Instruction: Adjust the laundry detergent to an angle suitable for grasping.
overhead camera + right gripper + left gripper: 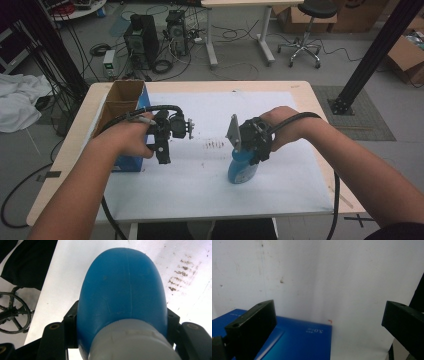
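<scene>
Near the middle of the white, smudged sheet [200, 175] covering the pale wooden table [70, 165], a smooth blue plastic bottle [242, 167] with a rounded body and a ribbed white cap [135, 342] stood upright, the right gripper [250, 150] clamped on it from above, its black jaws pressing the shoulders just under the cap. To the left, the left gripper [167, 142] hung with its blocky black jaws wide apart and holding nothing, over a glossy blue box [299, 340] beside an open brown cardboard carton [120, 100].
</scene>
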